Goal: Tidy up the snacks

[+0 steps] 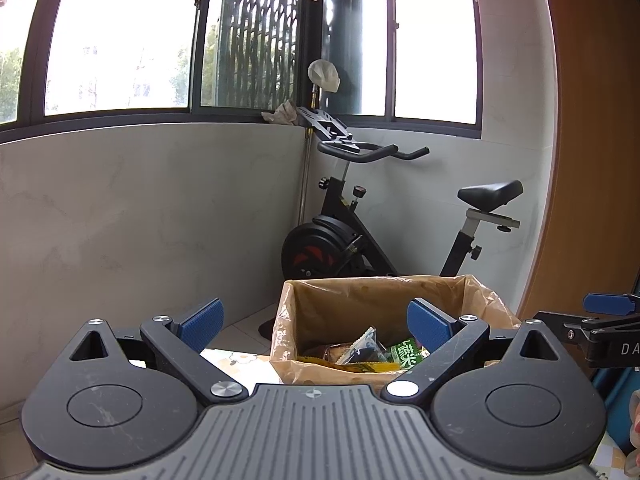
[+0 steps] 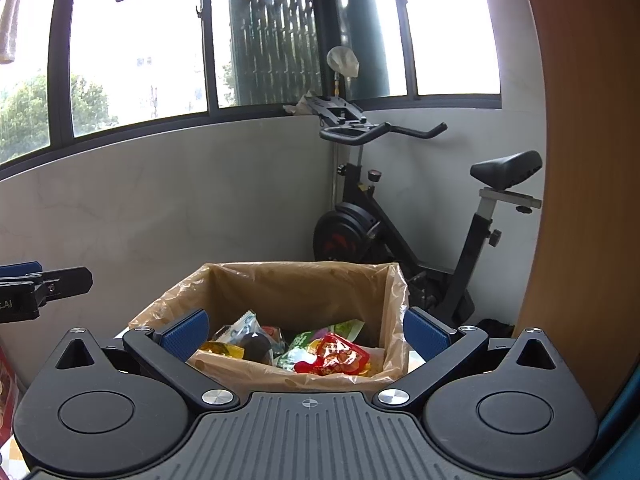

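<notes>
While I am holding both tools up toward the window corner, my left gripper [image 1: 316, 330] is hanging released, its blue pads [image 1: 202, 325] standing wide apart with nothing between them. My right gripper [image 2: 306, 332] is hanging the same way, spread wide and gripping nothing. In the left wrist view I am seeing the right tool poking in from the right edge; in the right wrist view the left tool is showing at the left edge.

Just ahead of both tools, a cardboard box [image 2: 296, 292] lined with a clear plastic bag [image 2: 394, 296] is sitting with its top open. The snacks are lying in a loose heap on its bottom. From the right wrist I am looking at a red packet [image 2: 338, 358] nearest me, a green packet [image 2: 298, 340] touching it on its left, a dark round item [image 2: 256, 346] further left, and a yellow wrapper [image 2: 222, 350] against the near left wall. From the left wrist the same heap is showing lower and partly hidden behind my right finger: the green packet [image 1: 406, 354], a yellow wrapper [image 1: 360, 366] and a dark clear-wrapped piece [image 1: 362, 348].

A patterned cloth [image 1: 236, 362] is covering the surface beside the box on its left.

Behind the box, an exercise bike [image 2: 404, 216] is standing in the corner against the grey wall [image 2: 160, 200], below the windows [image 2: 140, 48].
</notes>
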{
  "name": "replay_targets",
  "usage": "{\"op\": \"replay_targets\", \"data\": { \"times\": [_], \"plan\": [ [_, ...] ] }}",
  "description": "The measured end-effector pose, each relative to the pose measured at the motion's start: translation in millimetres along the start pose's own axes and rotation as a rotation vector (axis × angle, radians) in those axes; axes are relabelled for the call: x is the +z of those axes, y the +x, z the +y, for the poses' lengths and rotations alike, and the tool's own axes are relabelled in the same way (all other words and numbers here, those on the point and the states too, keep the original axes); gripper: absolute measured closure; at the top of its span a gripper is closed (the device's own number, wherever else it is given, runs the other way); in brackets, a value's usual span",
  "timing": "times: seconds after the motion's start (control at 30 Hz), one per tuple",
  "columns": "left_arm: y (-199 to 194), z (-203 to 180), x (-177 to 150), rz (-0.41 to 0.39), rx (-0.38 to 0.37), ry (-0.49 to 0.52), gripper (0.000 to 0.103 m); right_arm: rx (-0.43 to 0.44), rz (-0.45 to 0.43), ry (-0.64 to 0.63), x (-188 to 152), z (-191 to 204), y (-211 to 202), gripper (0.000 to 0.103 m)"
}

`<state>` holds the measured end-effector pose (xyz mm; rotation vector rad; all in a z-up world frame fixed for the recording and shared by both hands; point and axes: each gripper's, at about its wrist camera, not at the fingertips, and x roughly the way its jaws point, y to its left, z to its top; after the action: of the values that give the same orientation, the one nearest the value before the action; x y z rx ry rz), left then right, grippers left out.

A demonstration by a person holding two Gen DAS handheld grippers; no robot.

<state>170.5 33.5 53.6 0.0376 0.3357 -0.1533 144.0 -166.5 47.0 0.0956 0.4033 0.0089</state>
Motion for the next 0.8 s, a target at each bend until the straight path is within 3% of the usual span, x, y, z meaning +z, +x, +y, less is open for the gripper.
{"op": "replay_targets", "data": {
  "times": [0.8],
  "plan": [
    [-0.9,0.8,-1.2,0.0,-0.007,-0.004,0.004,-0.004,0.007,0.007,-4.3,1.2,2.1,0.0]
  ]
}}
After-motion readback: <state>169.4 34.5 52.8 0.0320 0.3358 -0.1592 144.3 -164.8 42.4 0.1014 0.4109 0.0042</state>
